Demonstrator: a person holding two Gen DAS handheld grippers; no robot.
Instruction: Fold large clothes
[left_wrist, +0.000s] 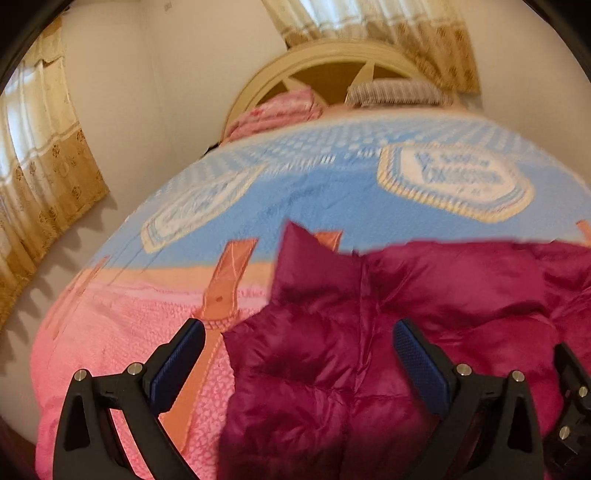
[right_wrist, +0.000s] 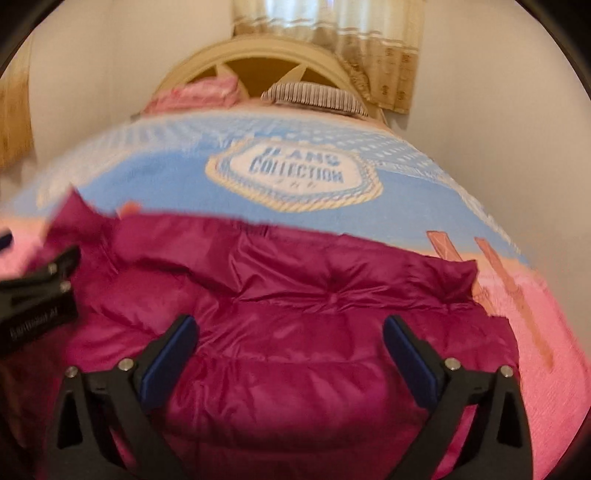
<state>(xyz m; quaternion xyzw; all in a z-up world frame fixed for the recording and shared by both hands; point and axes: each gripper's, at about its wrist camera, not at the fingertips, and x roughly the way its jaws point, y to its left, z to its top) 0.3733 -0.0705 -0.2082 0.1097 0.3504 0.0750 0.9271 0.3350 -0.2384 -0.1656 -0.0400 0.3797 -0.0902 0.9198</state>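
Clearly the magenta quilted puffer jacket of shiny nylon lies spread and rumpled on the bed with the blue-and-pink patterned blanket, near the foot end, well apart from the pillows by the cream headboard. The left gripper hangs over the jacket's left edge, jaws spread wide and holding nothing; the right gripper hovers over the middle of the jacket, likewise wide open and empty. By its look the jacket should be light, soft and springy, its padding likely to puff back after each fold, and the slick shell may slide between the pads. A thin hem, seam or the pointed corner standing up at the far left seems a safer hold than a fat padded panel, and a deep, firm pinch would probably serve best.
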